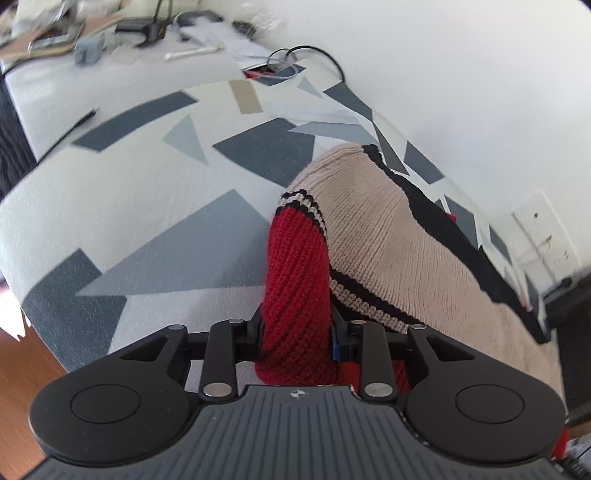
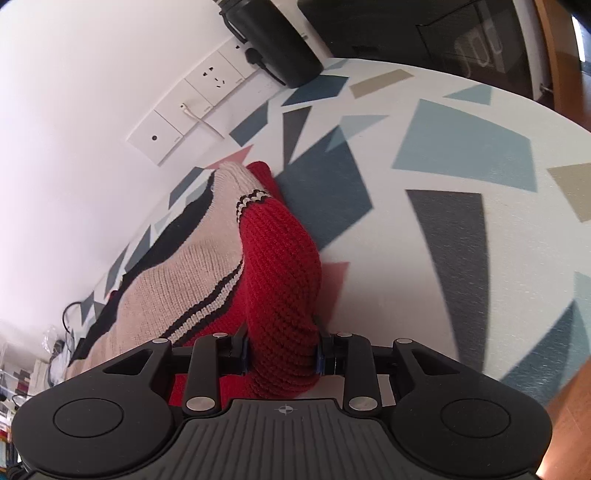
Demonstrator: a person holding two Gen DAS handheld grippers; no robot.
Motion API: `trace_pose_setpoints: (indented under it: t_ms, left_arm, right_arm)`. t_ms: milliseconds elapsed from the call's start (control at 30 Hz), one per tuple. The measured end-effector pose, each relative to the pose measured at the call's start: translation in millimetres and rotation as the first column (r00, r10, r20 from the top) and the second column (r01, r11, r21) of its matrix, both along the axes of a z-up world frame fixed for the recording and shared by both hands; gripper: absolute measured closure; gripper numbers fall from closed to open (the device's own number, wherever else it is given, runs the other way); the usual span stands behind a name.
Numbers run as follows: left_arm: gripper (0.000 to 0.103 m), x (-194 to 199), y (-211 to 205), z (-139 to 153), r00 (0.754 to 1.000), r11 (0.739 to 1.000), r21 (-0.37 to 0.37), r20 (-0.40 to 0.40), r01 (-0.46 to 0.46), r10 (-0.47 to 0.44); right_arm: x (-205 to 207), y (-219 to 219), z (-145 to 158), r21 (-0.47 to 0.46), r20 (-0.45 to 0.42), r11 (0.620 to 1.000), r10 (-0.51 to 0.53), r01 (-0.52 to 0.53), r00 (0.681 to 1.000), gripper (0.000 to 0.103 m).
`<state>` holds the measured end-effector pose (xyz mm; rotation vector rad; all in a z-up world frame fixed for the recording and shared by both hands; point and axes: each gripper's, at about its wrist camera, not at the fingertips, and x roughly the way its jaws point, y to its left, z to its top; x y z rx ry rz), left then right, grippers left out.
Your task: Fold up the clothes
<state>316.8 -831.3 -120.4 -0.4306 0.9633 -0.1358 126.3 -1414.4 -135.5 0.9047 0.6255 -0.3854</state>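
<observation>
Red ribbed knit fills the left claw (image 1: 297, 332), nearest the left wrist lens; jaws pinched tight on a thick bunch of the sweater's (image 1: 388, 240) red band, pads pressing both sides. Ahead and right of this claw, the beige body with black and beige stripes runs off toward the wall. Patterned counter (image 1: 147, 184) lies ahead and left, bare of the garment. Clutter and cables (image 1: 306, 55) sit far ahead at the counter's end. Likely reason for the grip: one corner of the hem, taken so the edge can be carried over.

Right wrist view: right claw (image 2: 282, 356) likewise narrowed hard on a red knit bunch, nothing loose between the pads. Beige body stretches ahead and left of this claw, along the wall with its sockets (image 2: 214, 79). Open counter ahead and right; dark jug (image 2: 273, 33) far ahead. Judgement: both corners held at once, cloth slung between, suits a fold of the whole edge in one pass.
</observation>
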Motion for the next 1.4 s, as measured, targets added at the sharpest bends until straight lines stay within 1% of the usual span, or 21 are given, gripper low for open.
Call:
trace_pose_setpoints:
  t_ms: [33, 100, 167, 200, 267, 300, 333, 367, 433, 533, 600, 667, 733, 800, 900, 1033, 1167, 1233, 1333, 1367, 1400]
  left_arm:
    - [0.072, 1, -5, 2, 1.000, 0.999, 0.030, 0.009, 0.012, -0.012]
    - [0.068, 7, -14, 2, 1.000, 0.997, 0.079, 0.022, 0.019, -0.021]
    - [0.053, 13, -23, -1, 0.999, 0.992, 0.121, 0.025, 0.038, -0.041]
    - [0.050, 14, -26, -1, 0.998, 0.988, 0.147, 0.029, 0.045, -0.050]
    - [0.039, 13, -32, 2, 0.997, 0.979, 0.197, 0.038, 0.058, -0.066]
    - [0.036, 11, -32, 5, 0.996, 0.976, 0.210, 0.042, 0.063, -0.074]
    - [0.029, 9, -32, 8, 0.996, 0.973, 0.222, 0.047, 0.068, -0.081]
    - [0.024, 6, -30, 11, 0.994, 0.971, 0.224, 0.058, 0.076, -0.092]
    - [0.019, 0, -25, 17, 0.991, 0.967, 0.238, 0.077, 0.090, -0.111]
    - [0.018, -2, -21, 20, 0.989, 0.960, 0.258, 0.069, 0.110, -0.132]
    - [0.018, 0, -18, 19, 0.990, 0.964, 0.237, 0.048, 0.120, -0.135]
    - [0.017, 2, -16, 17, 0.989, 0.969, 0.208, 0.032, 0.136, -0.146]
    - [0.017, 4, -20, 16, 0.987, 0.969, 0.193, 0.019, 0.154, -0.161]
    - [0.017, 5, -23, 16, 0.984, 0.969, 0.179, 0.007, 0.172, -0.176]
    - [0.016, 6, -30, 22, 0.977, 0.961, 0.185, 0.009, 0.207, -0.212]
    - [0.014, 9, -36, 33, 0.968, 0.948, 0.210, 0.027, 0.237, -0.248]
    - [0.013, 9, -36, 42, 0.961, 0.944, 0.212, 0.056, 0.255, -0.272]
    - [0.012, 9, -39, 46, 0.950, 0.931, 0.241, 0.078, 0.276, -0.301]
    - [0.012, 8, -44, 57, 0.933, 0.913, 0.302, 0.147, 0.274, -0.328]
    - [0.010, 10, -45, 61, 0.926, 0.913, 0.300, 0.172, 0.275, -0.336]
    - [0.008, 12, -46, 64, 0.921, 0.915, 0.283, 0.181, 0.287, -0.344]
  right_arm:
    - [4, 0, 2, -0.024, -0.002, 1.000, 0.013, -0.013, 1.000, 0.076]
    - [11, 0, 7, -0.071, -0.007, 0.997, 0.040, -0.040, 0.999, 0.076]
    - [19, 0, 9, -0.108, -0.019, 0.992, 0.057, -0.059, 0.998, 0.075]
    - [23, 0, 8, -0.121, -0.026, 0.991, 0.062, -0.065, 0.998, 0.073]
    - [28, -2, 7, -0.126, -0.037, 0.990, 0.066, -0.070, 0.997, 0.069]
    - [28, -2, 7, -0.126, -0.043, 0.990, 0.063, -0.068, 0.997, 0.065]
    - [27, -3, 8, -0.123, -0.046, 0.991, 0.056, -0.061, 0.997, 0.059]
    - [25, -3, 9, -0.123, -0.048, 0.991, 0.047, -0.052, 0.998, 0.055]
    - [18, -3, 14, -0.142, -0.046, 0.990, 0.013, -0.020, 0.999, 0.050]
    - [9, -7, 23, -0.155, -0.039, 0.988, -0.020, 0.014, 0.999, 0.049]
    - [4, -9, 30, -0.171, -0.033, 0.985, -0.039, 0.033, 0.999, 0.049]
    - [1, -8, 39, -0.221, -0.047, 0.975, -0.051, 0.039, 0.998, 0.044]
    - [1, -4, 47, -0.289, -0.076, 0.957, -0.059, 0.035, 0.995, 0.035]
    - [4, 3, 53, -0.327, -0.089, 0.945, -0.057, 0.025, 0.994, 0.031]
    - [9, 9, 54, -0.281, -0.068, 0.958, -0.072, 0.050, 0.995, 0.026]
    - [18, 19, 50, -0.218, -0.062, 0.973, -0.094, 0.078, 0.994, 0.026]
    - [23, 26, 44, -0.189, -0.078, 0.976, -0.120, 0.104, 0.990, 0.026]
    - [19, 26, 41, -0.166, -0.075, 0.977, -0.147, 0.133, 0.986, 0.026]
    - [10, 26, 38, -0.122, -0.061, 0.977, -0.183, 0.174, 0.981, 0.025]
    - [7, 26, 37, -0.108, -0.058, 0.976, -0.194, 0.187, 0.979, 0.025]
    - [4, 26, 35, -0.093, -0.056, 0.975, -0.206, 0.200, 0.977, 0.024]
